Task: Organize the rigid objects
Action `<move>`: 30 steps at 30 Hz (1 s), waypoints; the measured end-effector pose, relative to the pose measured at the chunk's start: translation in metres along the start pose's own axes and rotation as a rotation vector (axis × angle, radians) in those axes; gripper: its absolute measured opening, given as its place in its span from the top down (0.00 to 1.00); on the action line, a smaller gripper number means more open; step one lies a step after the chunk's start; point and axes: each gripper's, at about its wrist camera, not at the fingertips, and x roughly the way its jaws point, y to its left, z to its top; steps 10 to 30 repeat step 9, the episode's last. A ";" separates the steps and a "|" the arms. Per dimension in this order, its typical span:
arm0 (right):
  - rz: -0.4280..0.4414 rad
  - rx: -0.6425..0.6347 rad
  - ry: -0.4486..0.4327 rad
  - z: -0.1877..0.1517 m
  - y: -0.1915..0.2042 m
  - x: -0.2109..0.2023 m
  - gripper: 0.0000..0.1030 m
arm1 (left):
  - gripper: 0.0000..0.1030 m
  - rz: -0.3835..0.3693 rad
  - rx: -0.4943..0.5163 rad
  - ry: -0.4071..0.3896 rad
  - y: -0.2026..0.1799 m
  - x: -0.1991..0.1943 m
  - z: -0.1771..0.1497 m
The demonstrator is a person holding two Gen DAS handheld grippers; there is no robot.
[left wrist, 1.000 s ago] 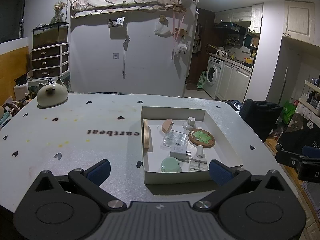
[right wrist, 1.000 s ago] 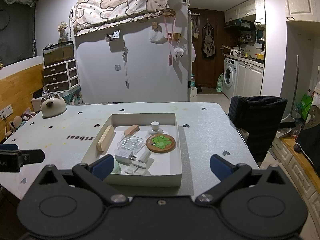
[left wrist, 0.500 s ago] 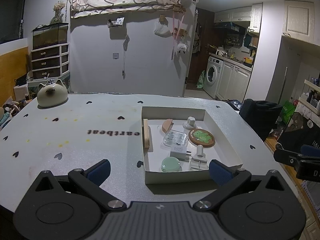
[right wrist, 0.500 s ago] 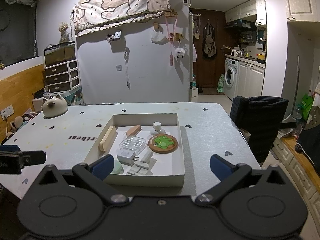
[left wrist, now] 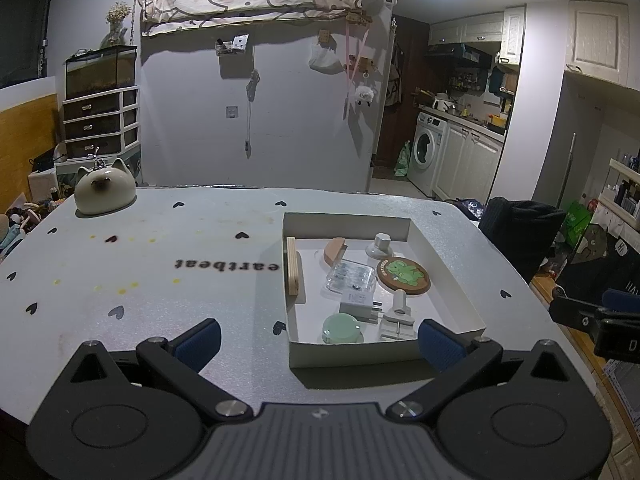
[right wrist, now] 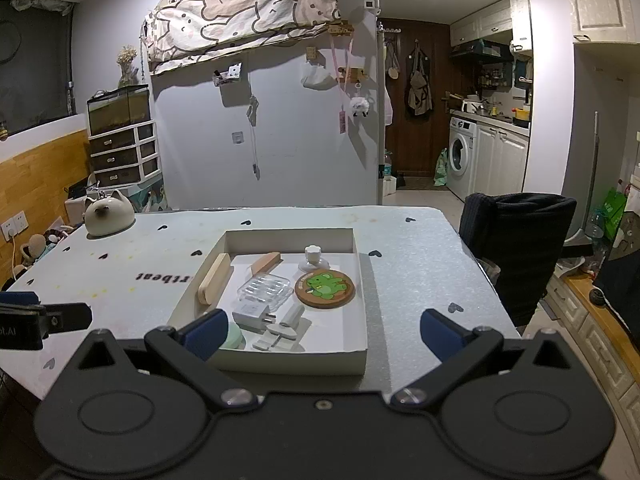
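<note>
A white shallow box (left wrist: pixel 448 264) (right wrist: pixel 362 300) sits on the table and holds several small objects: a wooden block (left wrist: pixel 292 266) (right wrist: pixel 214 278), a clear plastic case (left wrist: pixel 350 278) (right wrist: pixel 264 290), a round coaster with a green frog (left wrist: pixel 402 274) (right wrist: pixel 325 285), a white charger plug (left wrist: pixel 358 302) (right wrist: pixel 252 314), a mint green round piece (left wrist: pixel 341 328), a white knob (left wrist: pixel 382 245) (right wrist: pixel 313 258). My left gripper (left wrist: pixel 318 340) is open and empty before the box's near wall. My right gripper (right wrist: pixel 322 330) is open and empty, also just short of the box.
A cat-shaped ceramic jar (left wrist: pixel 105 192) (right wrist: pixel 109 213) stands at the table's far left corner. A dark chair (right wrist: pixel 516 240) stands by the table's right side. The table (left wrist: pixel 160 272) has heart prints and the word "heartbeat".
The right gripper has shifted slightly, so the box sits a little further right in its view. The left gripper has hardly moved.
</note>
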 end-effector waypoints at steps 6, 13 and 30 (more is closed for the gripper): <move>-0.002 0.001 -0.001 0.001 0.000 -0.001 0.00 | 0.00 -0.002 0.001 0.001 -0.001 0.000 -0.001; -0.005 0.005 -0.003 0.002 -0.001 -0.003 0.00 | 0.00 0.000 0.002 0.002 -0.001 0.000 -0.002; -0.005 0.005 -0.003 0.002 -0.001 -0.003 0.00 | 0.00 0.000 0.002 0.002 -0.001 0.000 -0.002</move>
